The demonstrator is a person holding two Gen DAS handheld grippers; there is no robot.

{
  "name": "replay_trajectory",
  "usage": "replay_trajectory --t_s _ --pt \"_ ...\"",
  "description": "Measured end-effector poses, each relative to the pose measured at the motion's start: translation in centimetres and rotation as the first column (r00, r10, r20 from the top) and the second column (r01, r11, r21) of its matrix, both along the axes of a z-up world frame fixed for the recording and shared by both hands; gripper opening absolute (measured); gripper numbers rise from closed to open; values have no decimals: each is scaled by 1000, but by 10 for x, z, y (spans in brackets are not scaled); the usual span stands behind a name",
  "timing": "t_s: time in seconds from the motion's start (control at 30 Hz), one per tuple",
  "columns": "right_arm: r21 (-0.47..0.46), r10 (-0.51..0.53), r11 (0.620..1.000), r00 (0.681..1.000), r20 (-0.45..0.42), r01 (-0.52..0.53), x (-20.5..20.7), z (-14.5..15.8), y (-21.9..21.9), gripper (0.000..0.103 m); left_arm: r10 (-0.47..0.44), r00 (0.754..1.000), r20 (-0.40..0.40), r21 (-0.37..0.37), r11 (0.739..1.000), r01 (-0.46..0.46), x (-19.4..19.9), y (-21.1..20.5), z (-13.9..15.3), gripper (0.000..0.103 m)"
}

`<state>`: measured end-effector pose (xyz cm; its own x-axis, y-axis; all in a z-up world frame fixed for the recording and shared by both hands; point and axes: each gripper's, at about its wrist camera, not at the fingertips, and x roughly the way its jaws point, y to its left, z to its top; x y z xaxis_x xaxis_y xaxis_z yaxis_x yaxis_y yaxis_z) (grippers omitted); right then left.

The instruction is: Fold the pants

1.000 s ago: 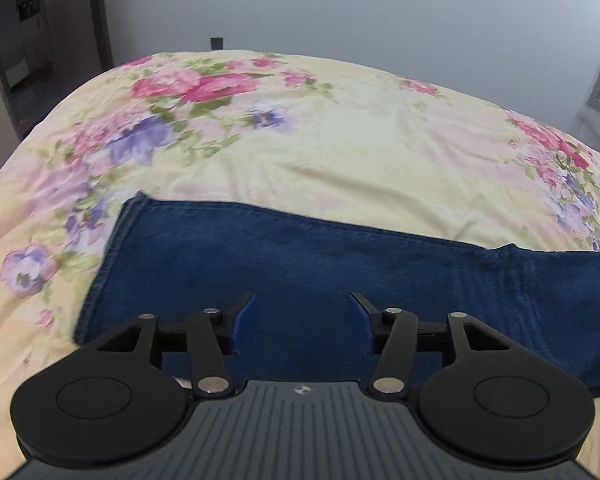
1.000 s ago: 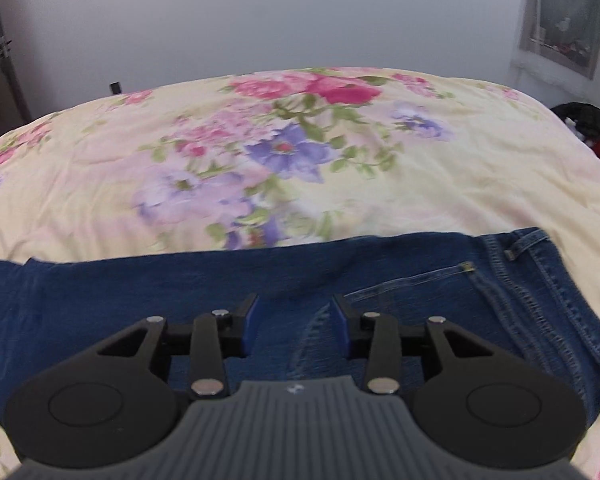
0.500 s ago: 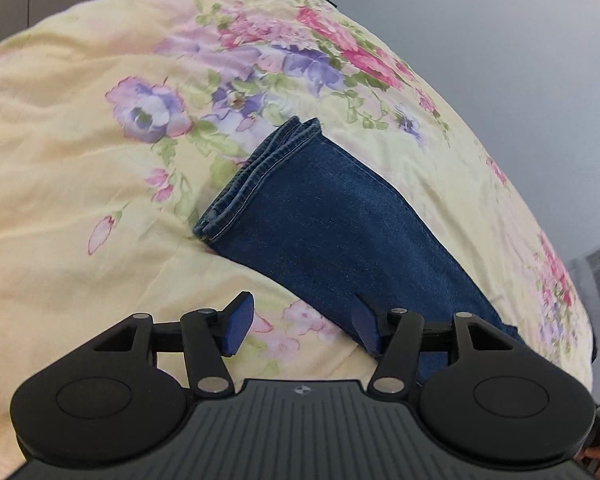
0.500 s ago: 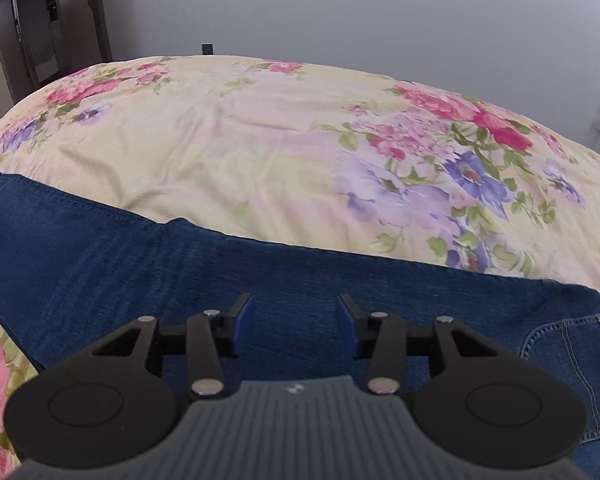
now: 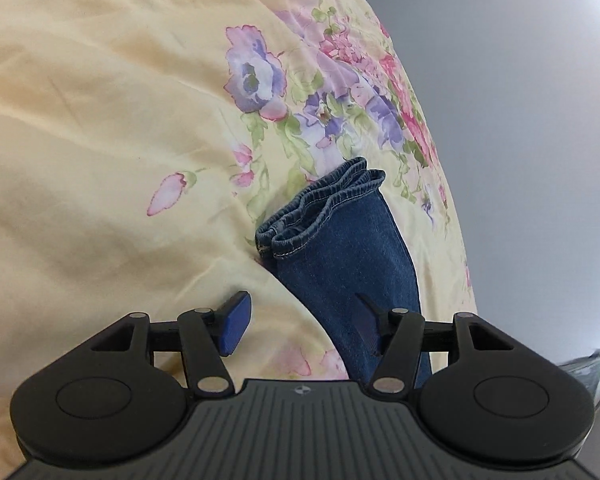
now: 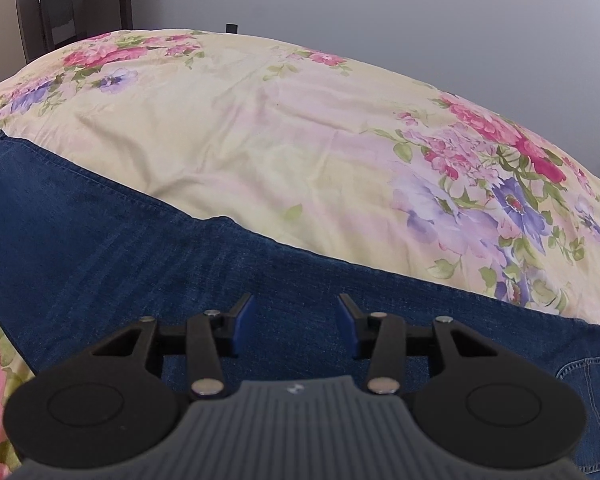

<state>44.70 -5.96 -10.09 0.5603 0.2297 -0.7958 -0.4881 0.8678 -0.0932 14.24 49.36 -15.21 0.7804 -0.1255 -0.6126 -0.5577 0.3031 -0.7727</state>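
- Left wrist view: the left claw (image 5: 302,326) stood with its blue-padded jaws apart and nothing clamped between them. The dark blue denim pants (image 5: 340,248) lay on the bed's pale yellow floral cover (image 5: 100,120), the stacked leg hems (image 5: 320,200) pointing away from the camera. The right-hand pad overlapped the denim, the left-hand pad showed against bare cover; whether either touched the fabric could not be told. The claw's black body cut off the pants' lower part.
- Right wrist view: the right claw (image 6: 296,322) had its jaws apart, hanging over the middle of the pants (image 6: 120,248) and gripping nothing; contact with the cloth could not be judged. The denim ran from left edge to right, where a stitched back pocket (image 6: 584,376) was partly cut off. The claw hid the near edge. A small mark on the grey housing (image 6: 294,389) was unreadable.
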Motion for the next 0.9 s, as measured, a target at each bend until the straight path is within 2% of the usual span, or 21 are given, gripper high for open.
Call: replay_trajectory --t_s 0.1,0.13,0.23,0.3,0.4,0.47,0.53,0.6,0.7,0.9 --pt "-10 8 1000 1000 8 -8 1 0 1 36 11 1000 12 -1 1000 -11 10 -2 -12 65" --pt "-14 8 1000 1000 8 -8 2 -1 1 33 13 1000 14 13 1000 -13 14 -3 -16 62" --pt "-13 4 1000 1000 7 -4 4 -1 -3 31 33 999 17 69 997 -35 28 -5 -22 59" --pt "4 10 1000 1000 6 -10 6 -1 -6 26 39 999 -5 143 989 -38 38 -9 -20 52" --pt "41 12 999 1000 0 -12 12 -2 -7 19 23 998 -51 290 957 -8 52 -20 -11 36" --pt "72 -2 997 1000 -23 4 19 -5 -6 10 27 998 -63 385 923 0 58 -27 -1 16" --pt "104 -16 994 999 -41 20 27 -10 -2 6 29 999 -41 437 900 -8 60 -31 10 10" --pt "134 -16 991 998 -64 24 37 -16 4 1 22 999 -31 471 882 -5 62 -36 20 9" --pt "174 -2 985 995 -96 19 47 -29 22 0 15 1000 -14 503 864 -6 65 -40 33 8" --pt "155 -57 985 988 -142 79 70 -63 48 0 -16 1000 -13 529 848 20 69 -42 48 8"
